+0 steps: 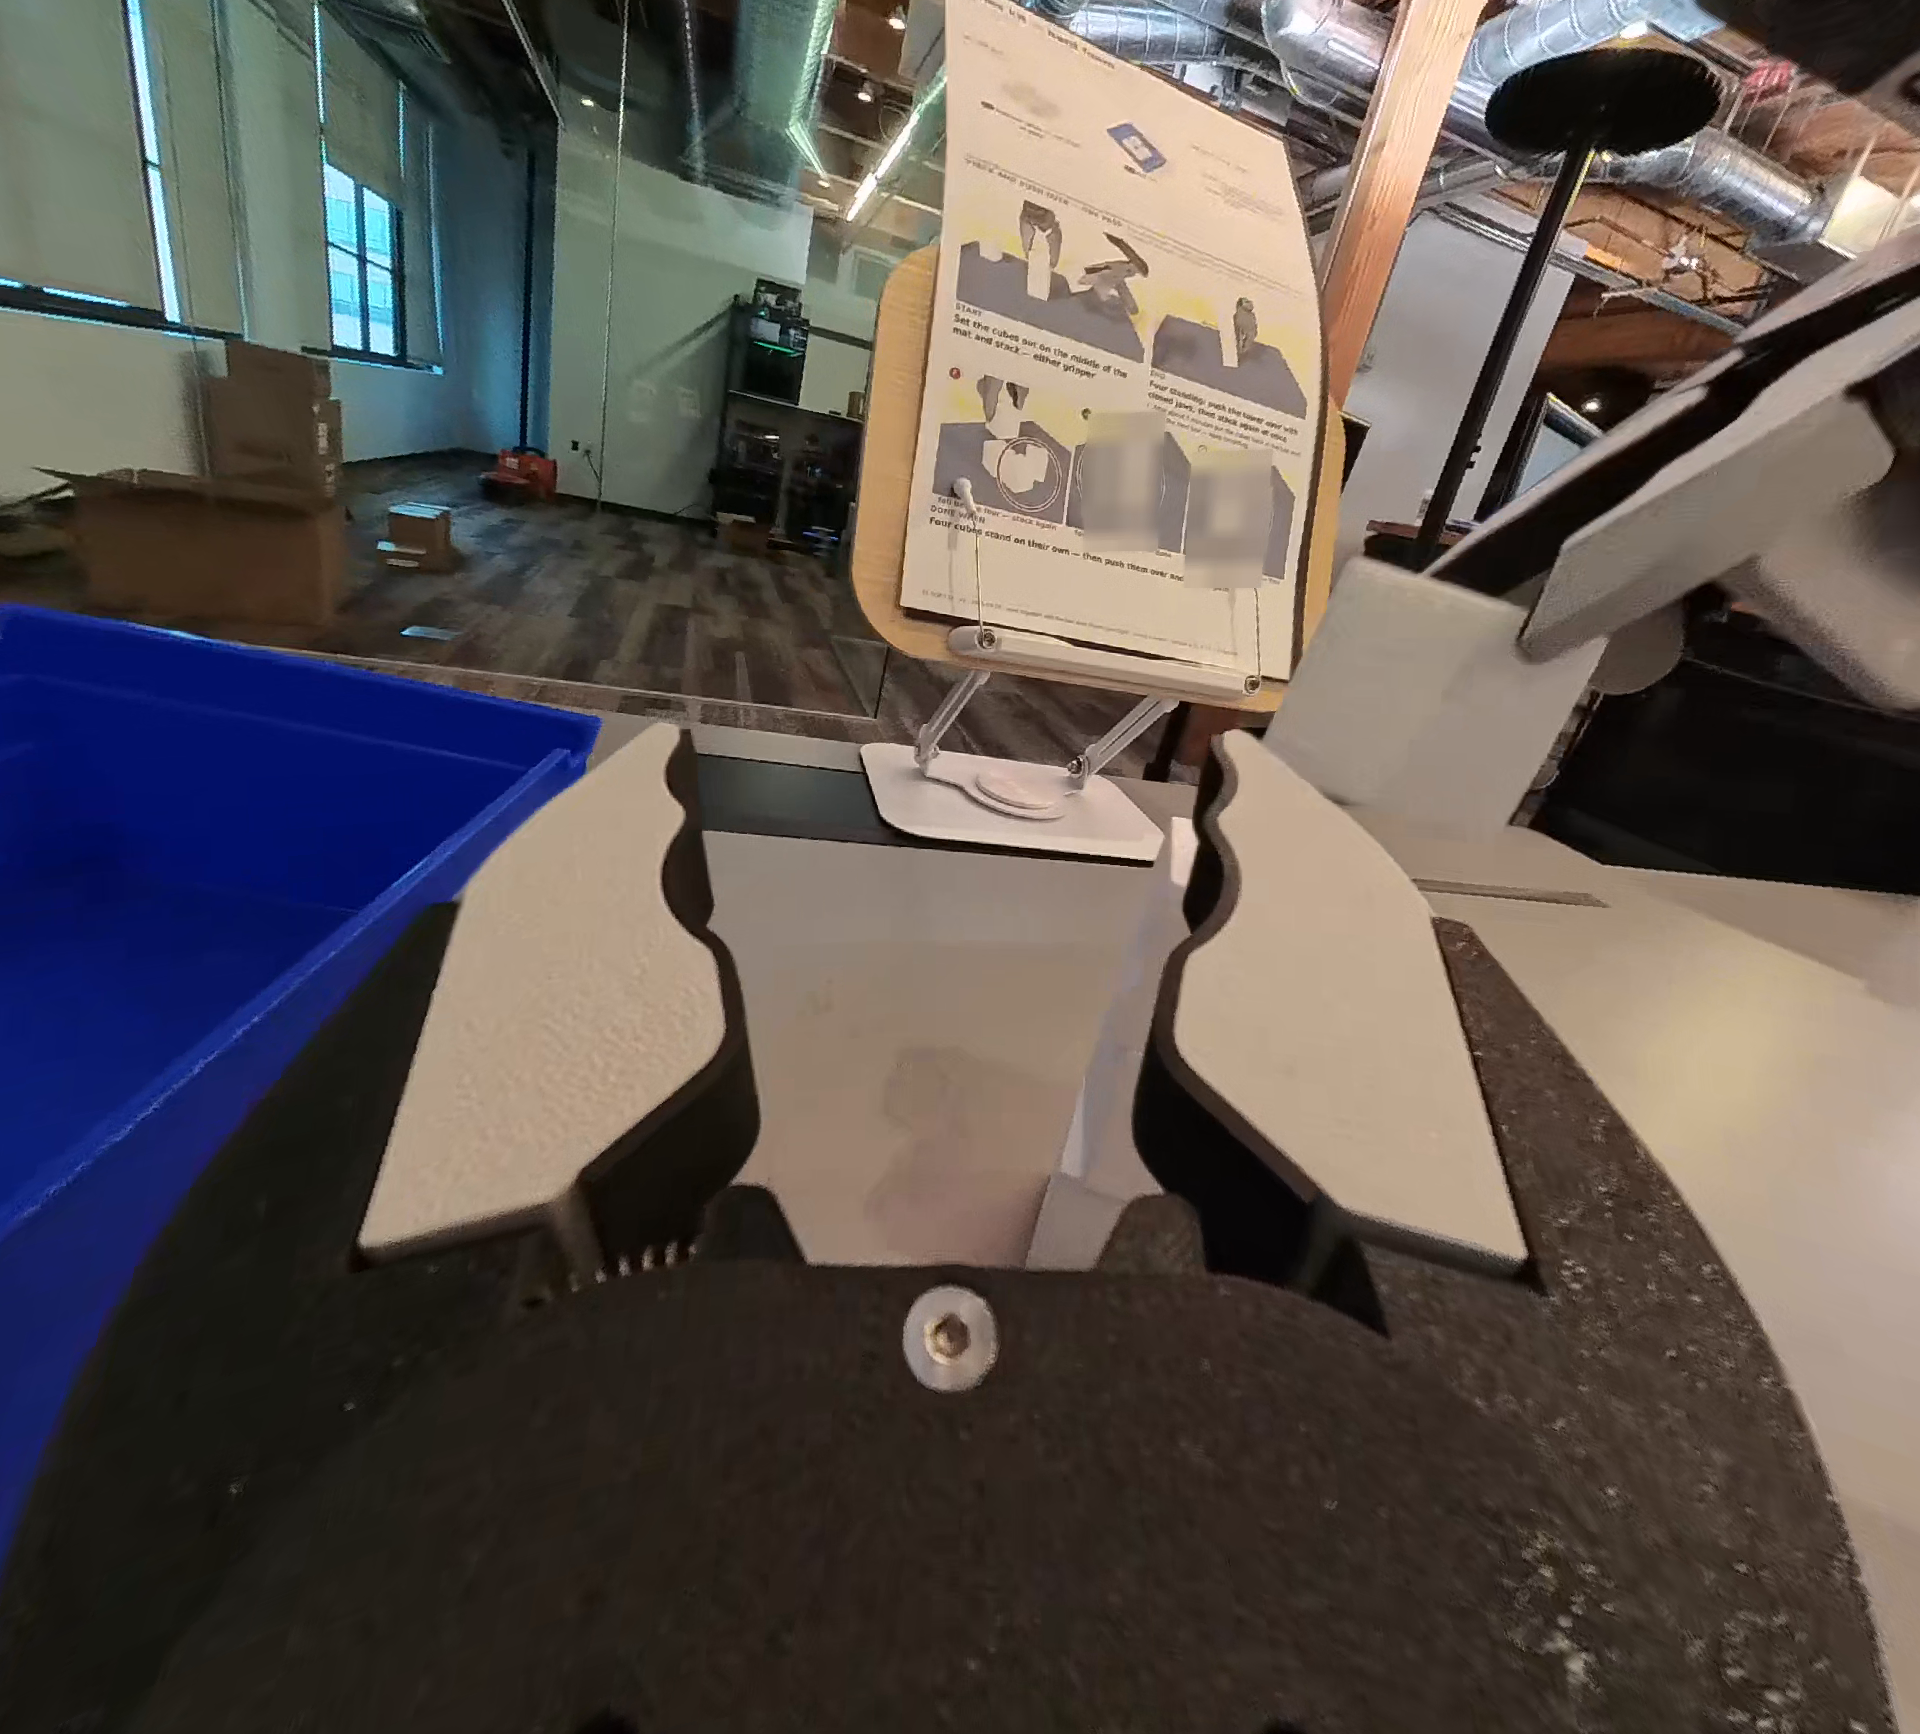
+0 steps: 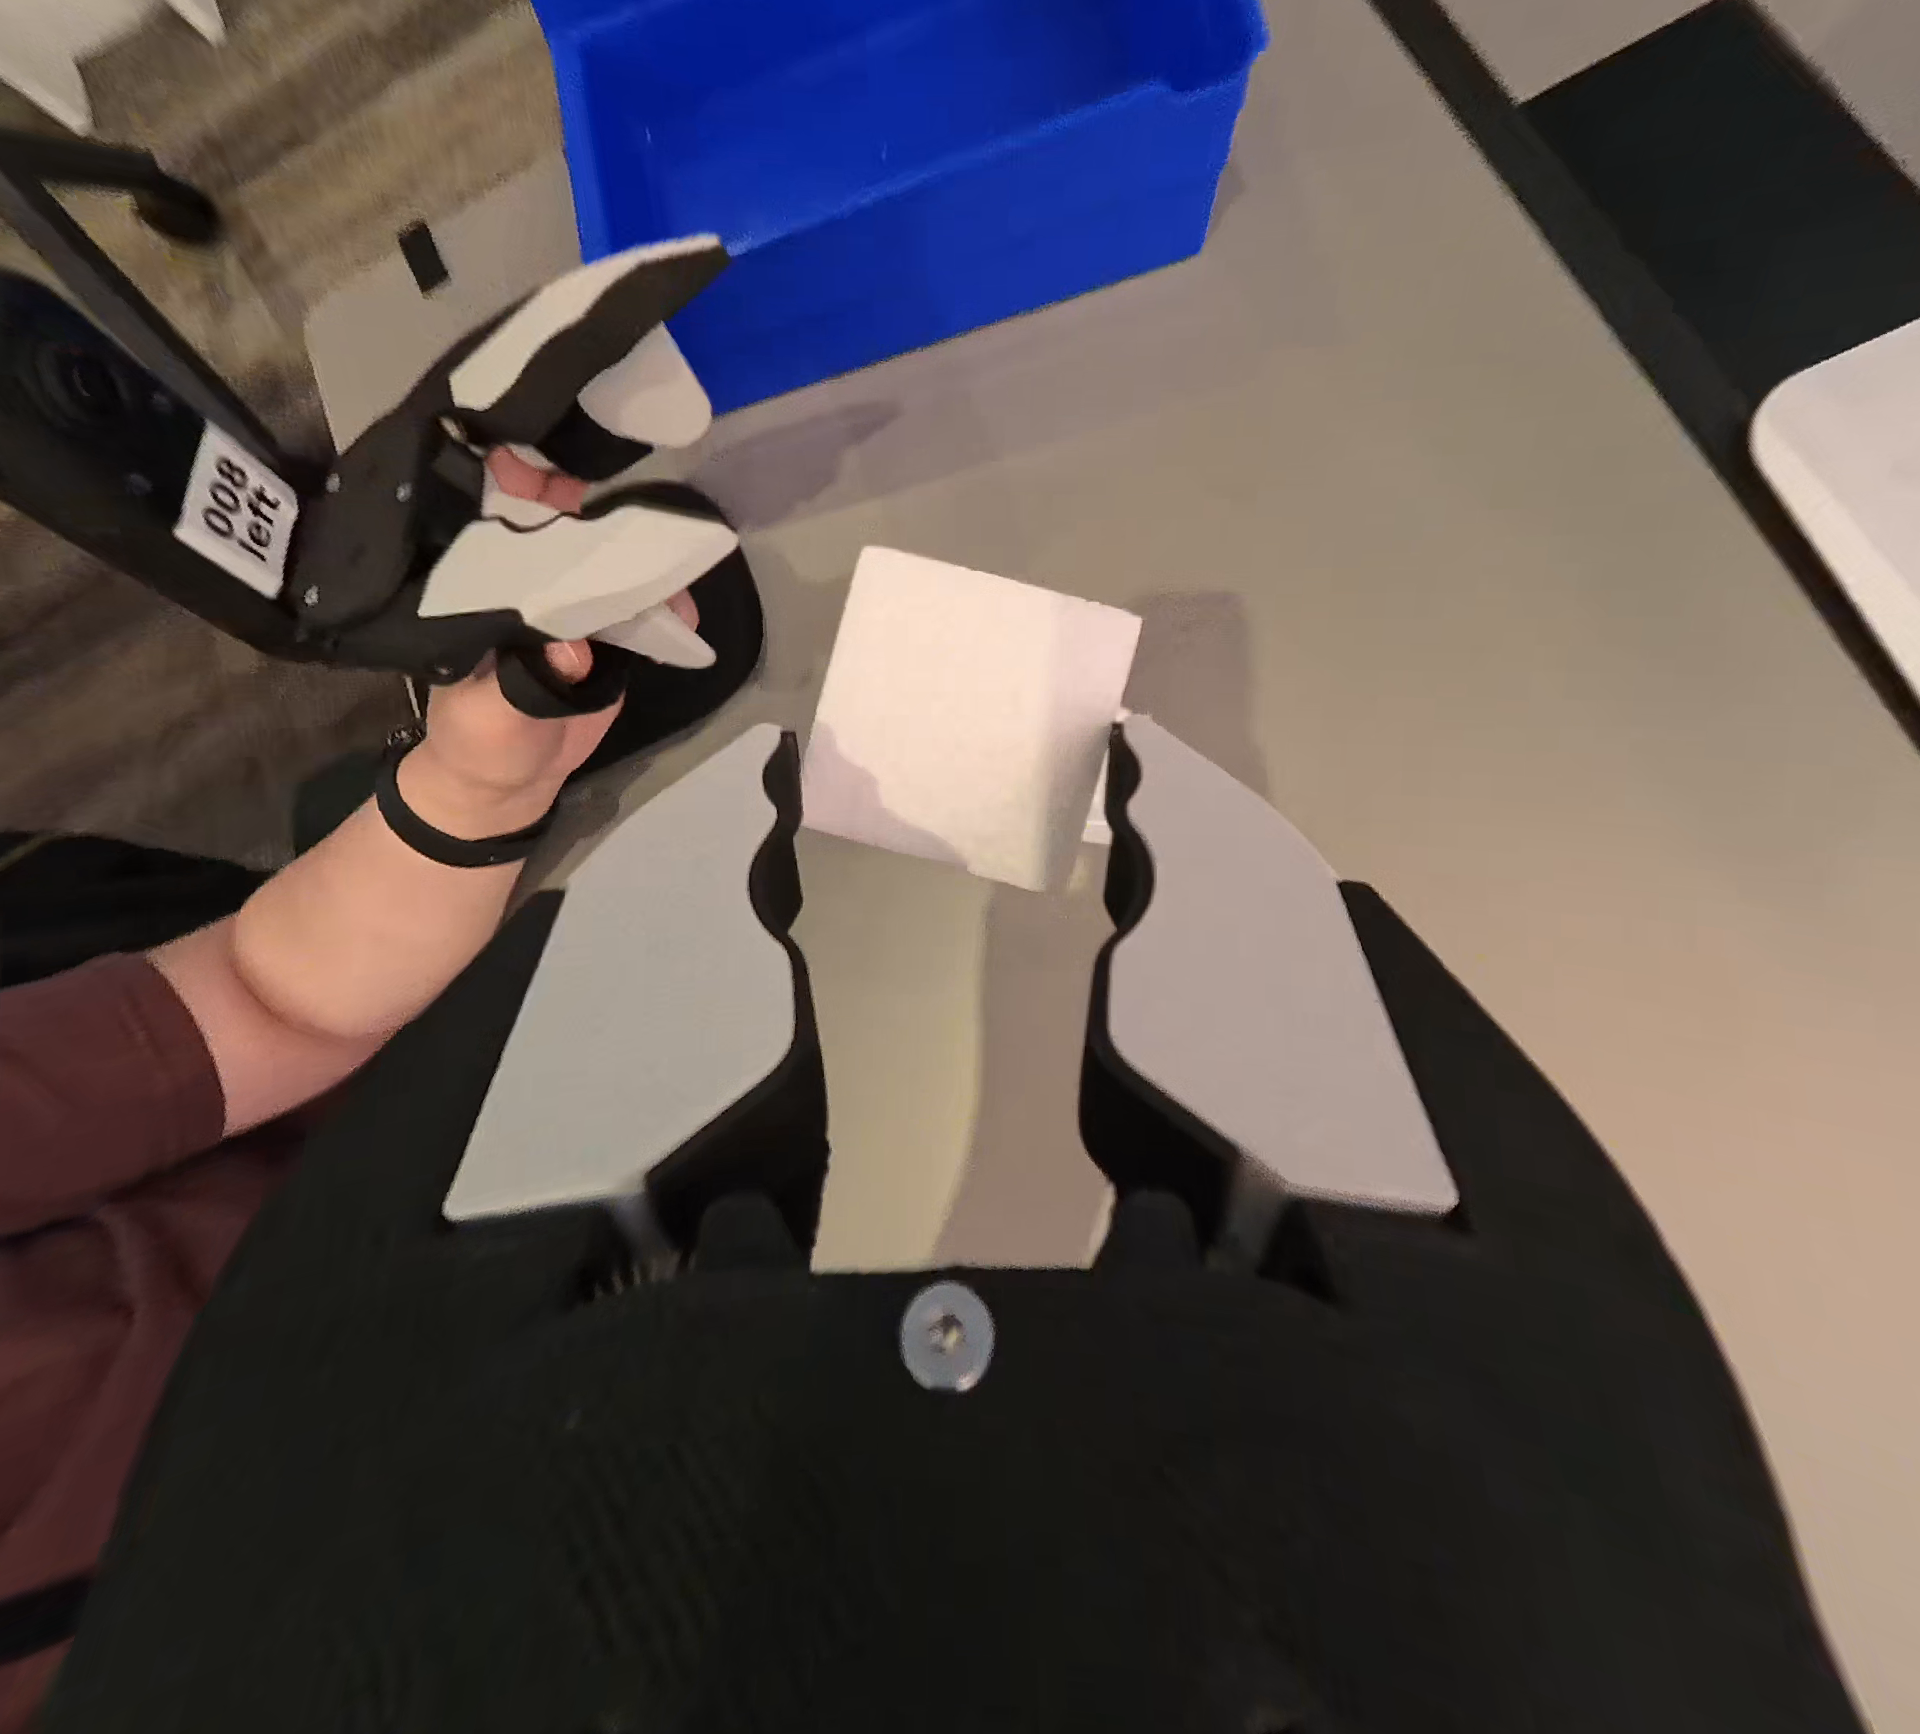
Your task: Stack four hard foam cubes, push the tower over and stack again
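Note:
One white foam cube (image 2: 966, 708) shows, tilted and gripped at its sides by my right gripper (image 2: 951, 744), which holds it above the grey table (image 2: 1403, 749). A white sliver under the right fingertip could be another cube; I cannot tell. In the left wrist view the same cube (image 1: 1392, 697) hangs at the right in the right gripper (image 1: 1507, 604). My left gripper (image 1: 945, 749) is open and empty, level over the table. It also shows in the right wrist view (image 2: 686, 427), left of the cube and apart from it.
An empty blue bin (image 2: 894, 74) stands at the back left of the table, close beside my left gripper (image 1: 208, 853). A sheet on a stand (image 1: 1112, 334) is at the far edge. A black strip (image 2: 1507, 157) crosses the table on the right. A hand (image 2: 478, 749) holds the left gripper.

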Motion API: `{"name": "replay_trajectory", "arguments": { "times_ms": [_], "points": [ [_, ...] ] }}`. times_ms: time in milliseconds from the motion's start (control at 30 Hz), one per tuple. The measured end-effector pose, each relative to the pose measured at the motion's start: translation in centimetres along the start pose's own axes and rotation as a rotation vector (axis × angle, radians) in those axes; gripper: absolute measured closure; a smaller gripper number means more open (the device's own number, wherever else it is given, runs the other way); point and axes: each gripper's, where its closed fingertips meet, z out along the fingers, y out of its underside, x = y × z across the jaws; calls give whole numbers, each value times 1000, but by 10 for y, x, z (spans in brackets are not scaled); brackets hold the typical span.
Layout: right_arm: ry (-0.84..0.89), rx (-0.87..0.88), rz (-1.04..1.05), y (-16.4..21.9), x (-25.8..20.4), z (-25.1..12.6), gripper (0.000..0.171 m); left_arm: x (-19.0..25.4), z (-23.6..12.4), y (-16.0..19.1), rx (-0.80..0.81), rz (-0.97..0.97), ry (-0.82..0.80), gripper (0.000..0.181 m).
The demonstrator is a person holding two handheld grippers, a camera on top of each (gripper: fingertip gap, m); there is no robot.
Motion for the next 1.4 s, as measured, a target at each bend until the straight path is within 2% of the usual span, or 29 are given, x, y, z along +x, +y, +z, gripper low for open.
{"name": "replay_trajectory", "arguments": {
  "times_ms": [200, 433, 500, 700, 800, 867, 933, 1000, 1033, 1067, 1100, 1233, 1333, 1400],
  "points": [
    [105, -130, -81, 5, 5, 21, 114, -4, -2, -4, 20, -70, 20, 92],
    [96, -134, -91, 7, 8, 30, 112, 0, -2, -4, 8, -67, 37, 92],
    [72, -82, -101, 3, 5, 24, 103, -2, -4, -7, 24, -85, 30, 90],
    [144, 228, -255, -1, 23, -46, 100, -7, -7, -7, 12, -104, 8, 91],
    [266, 347, -296, 24, 59, -87, 103, -10, -3, 8, -86, -74, -21, 93],
    [359, 343, -258, 56, 93, -107, 107, -11, 0, 25, -187, -39, -39, 96],
    [382, 330, -183, 90, 122, -117, 111, -12, 2, 39, -252, -26, -63, 102],
    [344, 341, -113, 109, 142, -126, 145, -13, 3, 51, -289, -12, -85, 119],
    [350, 330, -65, 116, 154, -132, 151, -15, 2, 59, -329, 1, -93, 133],
    [389, 324, -30, 123, 167, -140, 157, -14, 1, 66, -371, 15, -83, 154],
    [444, 313, -9, 131, 180, -149, 170, -11, -1, 75, -420, 24, -56, 181],
    [598, 243, 156, 170, 227, -176, 170, -13, -7, 112, -608, -16, -81, 181],
    [585, 241, 248, 189, 242, -184, 170, -16, -11, 144, -780, 55, -136, 181],
    [566, 229, 274, 197, 246, -184, 170, -8, -6, 154, -825, 87, -135, 181]
  ]
}}
